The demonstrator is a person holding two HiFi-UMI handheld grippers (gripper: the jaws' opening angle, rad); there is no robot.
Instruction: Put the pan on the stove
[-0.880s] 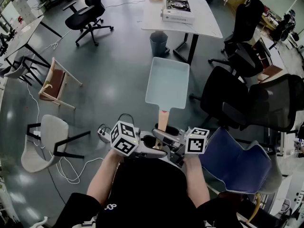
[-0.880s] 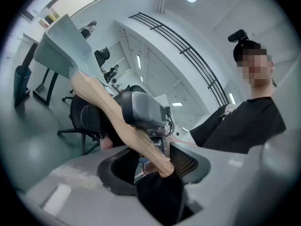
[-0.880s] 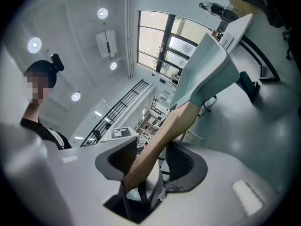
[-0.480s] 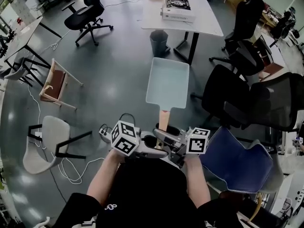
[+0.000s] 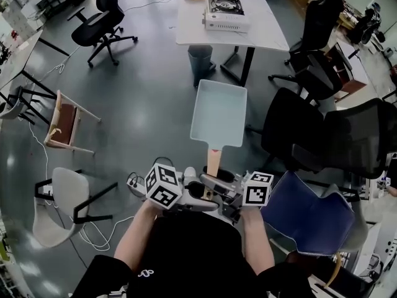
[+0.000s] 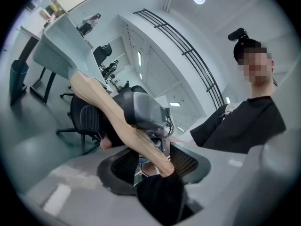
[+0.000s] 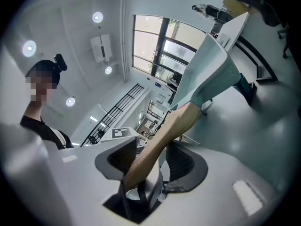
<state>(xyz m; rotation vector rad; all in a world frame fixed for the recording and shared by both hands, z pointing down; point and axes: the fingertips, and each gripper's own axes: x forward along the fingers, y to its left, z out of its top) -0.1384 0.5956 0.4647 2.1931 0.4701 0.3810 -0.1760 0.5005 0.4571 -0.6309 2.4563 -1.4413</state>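
- The pan hangs in the air over the floor, well apart from the stove on the far tabletop.
- The left hand-held gripper and the right hand-held gripper are both closed on its wooden handle, from opposite sides.
- I would keep both grips firm and the pan level while walking.
- Pass between the bin and the black chairs, then lower the pan flat onto the burner.
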